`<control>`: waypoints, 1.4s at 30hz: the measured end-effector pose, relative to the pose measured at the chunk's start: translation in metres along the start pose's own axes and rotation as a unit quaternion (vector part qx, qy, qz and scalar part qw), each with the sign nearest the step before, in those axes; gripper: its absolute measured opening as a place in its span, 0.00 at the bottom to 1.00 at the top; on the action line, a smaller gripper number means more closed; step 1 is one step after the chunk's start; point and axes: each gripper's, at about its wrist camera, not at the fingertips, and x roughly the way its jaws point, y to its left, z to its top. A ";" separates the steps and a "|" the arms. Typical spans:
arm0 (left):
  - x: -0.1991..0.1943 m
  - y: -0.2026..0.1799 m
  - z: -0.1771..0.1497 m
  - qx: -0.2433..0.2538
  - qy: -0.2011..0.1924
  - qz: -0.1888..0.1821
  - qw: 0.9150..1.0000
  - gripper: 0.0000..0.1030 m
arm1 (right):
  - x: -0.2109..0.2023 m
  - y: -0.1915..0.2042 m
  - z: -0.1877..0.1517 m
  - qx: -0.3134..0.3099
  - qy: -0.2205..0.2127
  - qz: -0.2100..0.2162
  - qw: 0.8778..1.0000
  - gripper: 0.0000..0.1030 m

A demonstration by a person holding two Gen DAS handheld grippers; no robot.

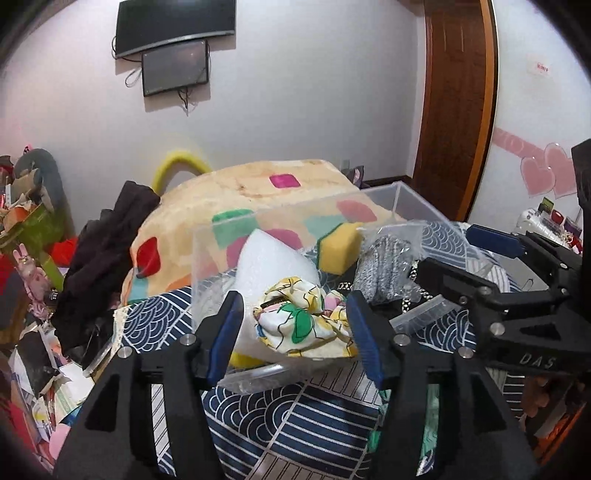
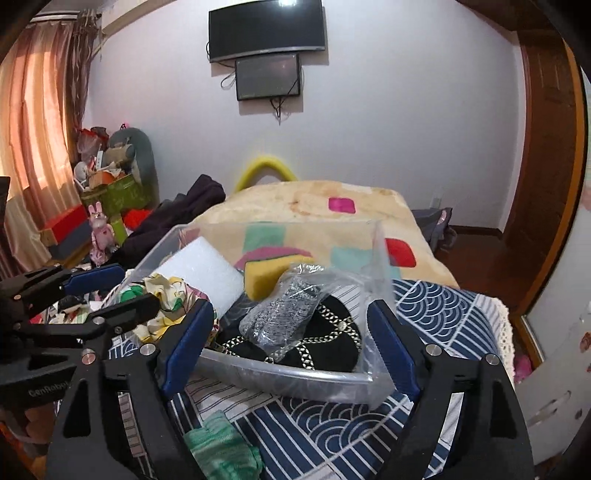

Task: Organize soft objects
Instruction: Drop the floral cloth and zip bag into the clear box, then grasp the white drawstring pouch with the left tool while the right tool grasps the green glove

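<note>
Covering bed (image 2: 443, 317), wave-patterned cloth, wall-mounted screens (image 2: 266, 29)

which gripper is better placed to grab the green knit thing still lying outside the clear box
Right, probably. The green knit piece lies on the patterned cover just under the open right gripper, outside the clear box. The left gripper is open over the floral cloth.

left wrist: close over the clear bin (image 1: 402, 195), facing the wall TV (image 1: 173, 26)
right wrist: same, from the right
shared: clear bin (image 2: 380, 236), bed, wall TV (image 2: 266, 27)
</note>
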 end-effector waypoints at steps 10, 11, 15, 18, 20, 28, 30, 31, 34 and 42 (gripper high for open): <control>-0.047 0.003 -0.004 0.001 -0.040 0.026 0.999 0.88 | -0.040 0.012 -0.002 -0.032 -0.044 -0.027 0.998 0.95; -0.051 0.003 -0.005 0.003 -0.045 0.030 0.999 0.90 | -0.044 0.012 -0.003 -0.032 -0.049 -0.031 0.998 0.97; -0.067 -0.002 -0.019 0.024 -0.066 0.052 0.996 0.93 | -0.048 0.018 -0.010 -0.036 -0.051 -0.034 0.997 1.00; -0.069 -0.005 -0.035 0.024 -0.054 0.046 0.997 0.93 | -0.048 0.021 -0.019 -0.040 -0.040 -0.037 0.998 1.00; -0.069 -0.005 -0.042 0.018 -0.043 0.042 0.998 0.93 | -0.047 0.023 -0.027 -0.046 -0.031 -0.041 0.998 1.00; -0.066 0.001 -0.083 -0.025 0.014 0.000 1.000 0.93 | -0.036 0.016 -0.053 -0.019 0.023 -0.025 0.999 1.00; -0.065 0.001 -0.094 -0.030 0.026 0.001 0.999 0.93 | -0.032 0.016 -0.061 -0.016 0.042 -0.011 0.999 1.00; -0.065 0.001 -0.099 -0.033 0.030 0.000 0.999 0.93 | -0.029 0.016 -0.065 -0.018 0.053 -0.003 0.998 1.00; -0.061 0.000 -0.111 -0.053 0.048 -0.010 0.997 0.93 | -0.022 0.021 -0.075 -0.022 0.073 0.004 0.997 1.00; -0.052 -0.011 -0.133 -0.054 0.081 -0.024 0.995 0.93 | -0.006 0.031 -0.090 -0.023 0.108 0.020 0.994 0.94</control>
